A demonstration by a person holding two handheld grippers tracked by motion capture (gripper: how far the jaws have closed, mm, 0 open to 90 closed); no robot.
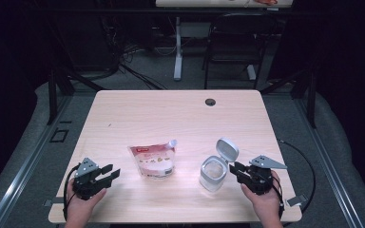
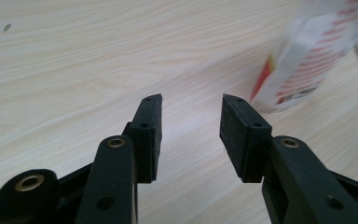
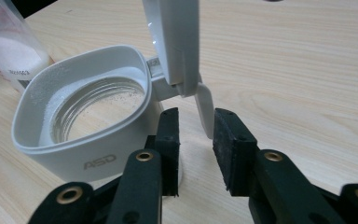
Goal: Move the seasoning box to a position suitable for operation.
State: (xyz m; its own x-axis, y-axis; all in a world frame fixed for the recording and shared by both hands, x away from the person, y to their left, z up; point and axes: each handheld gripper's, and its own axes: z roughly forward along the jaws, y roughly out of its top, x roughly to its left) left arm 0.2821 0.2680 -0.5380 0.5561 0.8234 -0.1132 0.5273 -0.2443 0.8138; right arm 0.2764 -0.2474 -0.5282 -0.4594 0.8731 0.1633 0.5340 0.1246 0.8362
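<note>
A white-rimmed glass jar point(image 1: 214, 173) point(image 3: 88, 107) stands on the wooden table point(image 1: 171, 114), its flip lid point(image 1: 227, 149) point(image 3: 175, 42) hinged up. Fine white grains dust the inside. My right gripper point(image 1: 234, 169) point(image 3: 196, 123) sits at the jar's hinge side, open. The lid's small tab hangs between its jaw tips, close to the right pad. A pink and white spouted pouch point(image 1: 152, 161) point(image 2: 307, 60) stands left of the jar. My left gripper point(image 1: 111, 172) point(image 2: 191, 112) rests low near the front left, open with nothing between its jaws, pointing toward the pouch.
A round cable hole point(image 1: 210, 101) sits near the table's far edge. Beyond the table are a black chair point(image 1: 233, 42), a white desk leg point(image 1: 177, 47) and loose cables on the floor. Both hands are near the table's front edge.
</note>
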